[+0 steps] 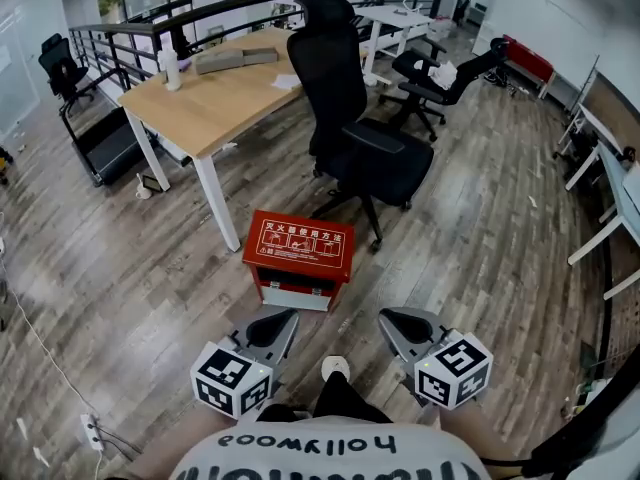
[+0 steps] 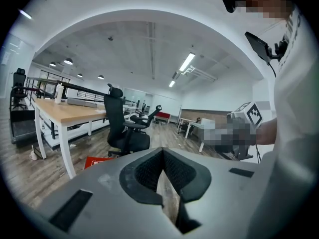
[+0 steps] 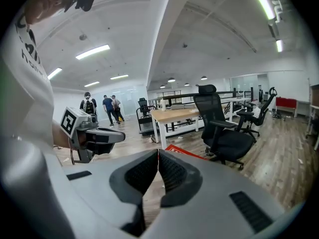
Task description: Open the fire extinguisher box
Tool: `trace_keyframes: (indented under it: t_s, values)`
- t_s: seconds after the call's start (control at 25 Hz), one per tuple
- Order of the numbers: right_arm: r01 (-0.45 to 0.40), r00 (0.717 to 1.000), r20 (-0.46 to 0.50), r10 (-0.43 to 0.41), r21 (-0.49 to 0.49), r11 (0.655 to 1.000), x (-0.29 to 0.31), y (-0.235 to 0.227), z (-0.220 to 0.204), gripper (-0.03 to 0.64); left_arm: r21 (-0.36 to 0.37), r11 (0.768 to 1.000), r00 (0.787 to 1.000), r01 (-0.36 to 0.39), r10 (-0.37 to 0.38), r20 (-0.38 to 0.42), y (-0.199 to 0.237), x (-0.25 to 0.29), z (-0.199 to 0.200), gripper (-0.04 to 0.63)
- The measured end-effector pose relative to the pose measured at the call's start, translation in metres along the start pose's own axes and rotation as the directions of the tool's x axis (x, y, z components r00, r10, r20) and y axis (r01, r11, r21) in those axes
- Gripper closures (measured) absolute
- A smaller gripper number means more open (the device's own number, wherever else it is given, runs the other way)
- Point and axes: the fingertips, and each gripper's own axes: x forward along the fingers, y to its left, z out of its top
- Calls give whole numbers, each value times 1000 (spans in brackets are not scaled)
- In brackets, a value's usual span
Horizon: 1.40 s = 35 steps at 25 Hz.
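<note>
The red fire extinguisher box (image 1: 298, 252) stands on the wooden floor, lid down, with white print on top. It also shows as a red corner (image 2: 95, 162) in the left gripper view and as a red edge (image 3: 183, 153) in the right gripper view. My left gripper (image 1: 281, 316) hangs just short of the box's near left corner, jaws shut and empty (image 2: 162, 151). My right gripper (image 1: 392, 319) hovers to the box's near right, apart from it, its jaws closed together with nothing between them (image 3: 158, 152).
A black office chair (image 1: 365, 148) stands right behind the box, and a wooden desk (image 1: 215, 93) with white legs to its far left. A treadmill (image 1: 100, 143) is at the left, a power strip (image 1: 92, 433) lies on the floor near left. People (image 3: 107, 108) stand far off.
</note>
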Motion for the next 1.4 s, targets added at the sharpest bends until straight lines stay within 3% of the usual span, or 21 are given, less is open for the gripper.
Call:
trace_keyframes:
  t_s: [0.28, 0.52, 0.76, 1.0, 1.16, 1.4]
  values:
    - [-51, 998, -36, 50, -30, 998, 30, -43, 12, 606, -28, 998, 998, -59, 59, -12, 26, 39, 10, 589]
    - [-68, 996, -57, 68, 3, 998, 43, -89, 18, 606, -21, 997, 998, -68, 68, 16, 34, 83, 29, 589]
    - [-119, 990, -87, 115, -45, 992, 58, -120, 22, 606, -44, 994, 994, -103, 105, 30, 41, 118, 35, 589]
    - [-186, 979, -99, 177, -89, 979, 74, -135, 30, 606, -69, 985, 985, -158, 162, 52, 48, 133, 36, 589]
    - [-196, 979, -74, 190, -82, 977, 83, -142, 34, 606, -62, 982, 983, -180, 182, 18, 51, 136, 28, 589]
    - [-220, 975, -24, 219, -53, 974, 88, -140, 37, 606, -133, 973, 982, -188, 187, -25, 66, 142, 17, 589]
